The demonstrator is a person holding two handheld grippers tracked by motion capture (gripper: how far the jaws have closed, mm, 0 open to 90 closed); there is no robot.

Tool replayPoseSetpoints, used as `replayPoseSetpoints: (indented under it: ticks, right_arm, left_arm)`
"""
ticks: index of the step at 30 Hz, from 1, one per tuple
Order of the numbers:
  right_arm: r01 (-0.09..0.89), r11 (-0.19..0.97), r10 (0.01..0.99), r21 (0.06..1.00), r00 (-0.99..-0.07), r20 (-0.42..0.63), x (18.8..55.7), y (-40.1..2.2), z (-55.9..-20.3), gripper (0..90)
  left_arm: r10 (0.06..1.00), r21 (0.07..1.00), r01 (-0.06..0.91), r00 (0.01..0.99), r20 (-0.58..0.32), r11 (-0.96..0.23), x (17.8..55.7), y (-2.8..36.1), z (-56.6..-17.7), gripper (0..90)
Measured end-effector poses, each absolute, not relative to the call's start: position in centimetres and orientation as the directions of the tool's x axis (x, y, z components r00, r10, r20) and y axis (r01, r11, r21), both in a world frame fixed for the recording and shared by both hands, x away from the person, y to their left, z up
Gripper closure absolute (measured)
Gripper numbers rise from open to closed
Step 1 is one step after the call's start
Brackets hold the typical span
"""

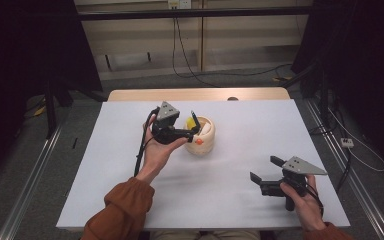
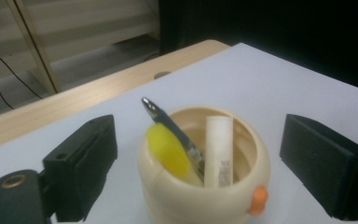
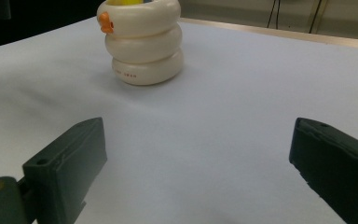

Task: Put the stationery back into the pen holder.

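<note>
White table [image 1: 240,200] with wooden far edge; grey floor [image 1: 25,165]; black curtains [image 1: 25,45] both sides; cables [image 1: 180,55] trailing.

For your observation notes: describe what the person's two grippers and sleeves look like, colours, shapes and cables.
Both the left gripper and the right gripper are black, each with two blocky, flat-faced jaws and a grey three-cornered plate on top. A black cable trails from the left one. The sleeves are rust-orange.
</note>
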State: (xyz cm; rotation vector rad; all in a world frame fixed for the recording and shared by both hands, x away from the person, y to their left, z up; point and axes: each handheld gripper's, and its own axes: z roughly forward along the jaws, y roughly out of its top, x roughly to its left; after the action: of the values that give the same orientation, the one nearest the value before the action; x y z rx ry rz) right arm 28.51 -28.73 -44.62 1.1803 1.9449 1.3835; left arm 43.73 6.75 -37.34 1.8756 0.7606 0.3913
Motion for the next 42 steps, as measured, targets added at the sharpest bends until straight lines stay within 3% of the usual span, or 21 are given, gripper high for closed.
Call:
replayPoseSetpoints:
  ticks: [5,42]
  right_arm:
    - [0.374,0.115,0.853,0.920,-0.512,0.102,28.5,-28.8,-44.6,4.2]
    - [0.373,0.120,0.852,0.920,-0.514,0.097,28.7,-28.7,-44.8,3.9]
  left_arm:
    - [0.683,0.894,0.358,0.725,-0.086,-0.268,43.2,8.2,-37.8,5.7]
    - [0.712,0.893,0.340,0.701,-0.032,-0.294,35.9,16.0,-39.4,4.1]
